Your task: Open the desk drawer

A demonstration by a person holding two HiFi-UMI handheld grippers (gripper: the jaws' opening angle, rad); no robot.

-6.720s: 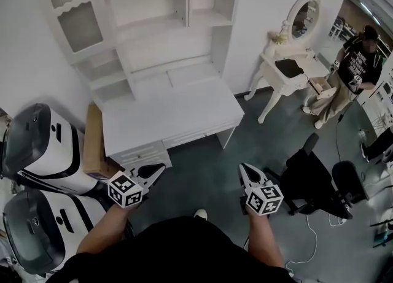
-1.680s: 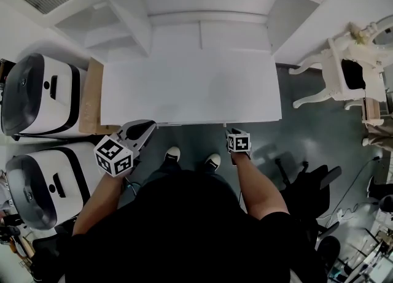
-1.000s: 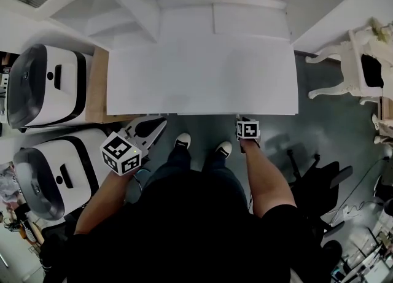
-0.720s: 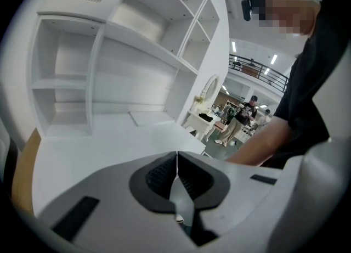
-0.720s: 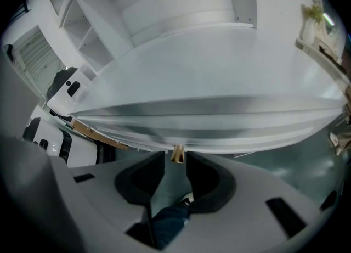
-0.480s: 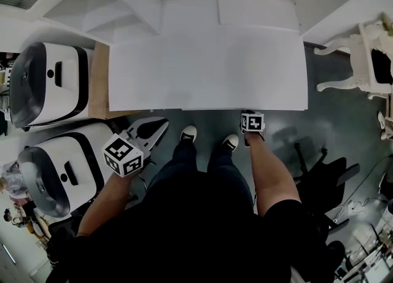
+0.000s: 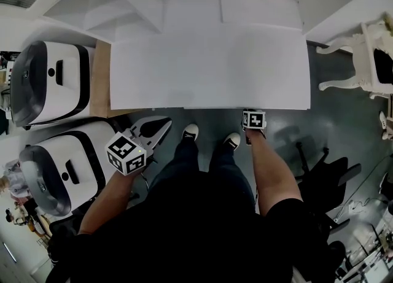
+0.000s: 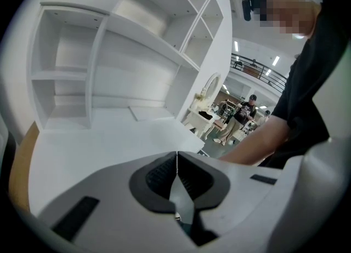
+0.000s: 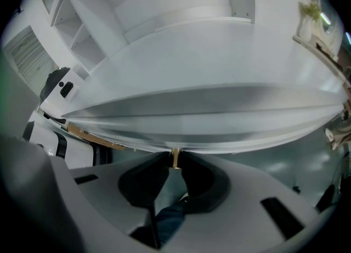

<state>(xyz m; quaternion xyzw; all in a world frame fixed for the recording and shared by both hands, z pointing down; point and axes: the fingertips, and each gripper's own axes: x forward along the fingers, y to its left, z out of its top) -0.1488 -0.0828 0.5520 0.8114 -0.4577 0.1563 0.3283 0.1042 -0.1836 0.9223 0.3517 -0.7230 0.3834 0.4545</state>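
Note:
The white desk (image 7: 209, 73) with its shelf unit fills the top of the head view. Its drawer front (image 9: 219, 112) runs as a grey band under the desktop in the right gripper view. A small brass drawer knob (image 9: 175, 157) sticks out of it. My right gripper (image 9: 174, 162) points steeply down at the desk's front edge (image 7: 253, 113), and its jaws are closing with the knob between the tips, pads touching it. My left gripper (image 7: 157, 129) hangs off the desk's front left corner, shut (image 8: 176, 156) and holding nothing.
Two white-and-black machines (image 7: 46, 82) (image 7: 61, 165) stand left of the desk beside a brown board (image 7: 100, 79). A white vanity table (image 7: 368, 54) is at the right and a black office chair (image 7: 325, 177) behind my right arm. My shoes (image 7: 190, 132) are under the desk edge.
Since the earliest frame I have come up to the desk and the right gripper has gone to its front edge. Over the last second the left gripper sank slightly and the right stayed put.

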